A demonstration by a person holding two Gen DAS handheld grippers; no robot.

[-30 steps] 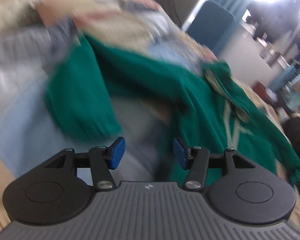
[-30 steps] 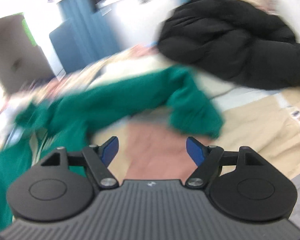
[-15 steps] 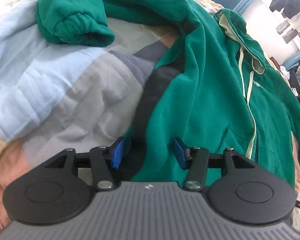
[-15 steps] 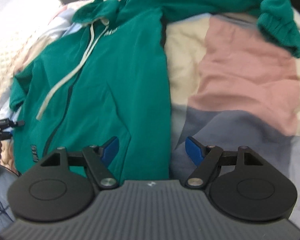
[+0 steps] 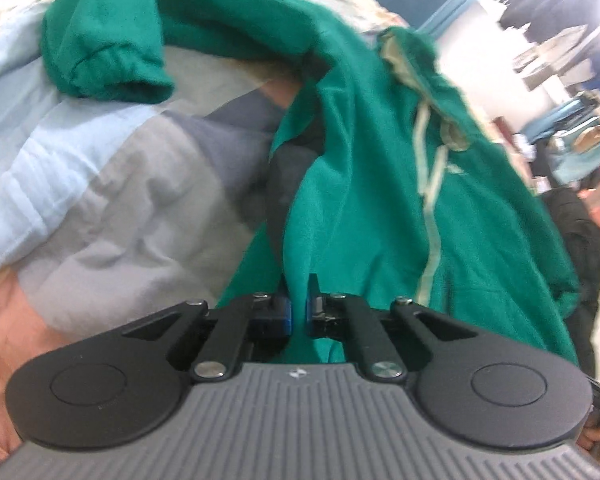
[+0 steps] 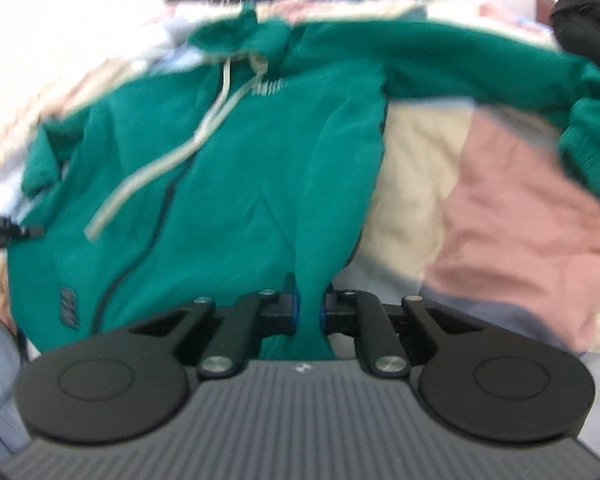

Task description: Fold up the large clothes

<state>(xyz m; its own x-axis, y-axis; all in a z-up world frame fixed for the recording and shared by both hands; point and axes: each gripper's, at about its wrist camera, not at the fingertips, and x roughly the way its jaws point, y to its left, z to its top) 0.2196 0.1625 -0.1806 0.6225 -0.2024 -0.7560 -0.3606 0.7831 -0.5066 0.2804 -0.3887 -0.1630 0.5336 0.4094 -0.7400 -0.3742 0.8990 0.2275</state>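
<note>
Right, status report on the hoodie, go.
Left gripper shut on green hoodie hem. Right gripper shut on hem too. Hoodie face up on patchwork quilt, sleeves spread. Nothing blocking; black jacket off at far corner.

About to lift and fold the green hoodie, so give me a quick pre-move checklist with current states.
1. Left claw shut on the green hoodie hem: ok.
2. Right claw shut on the hem: ok.
3. Hoodie front up, drawstrings showing: ok.
4. Sleeves spread flat: not ok; one cuff is bunched on the quilt.
5. Black jacket apart from the hoodie's sleeve: cannot tell.
6. Grip depth on fabric: cannot tell.
</note>
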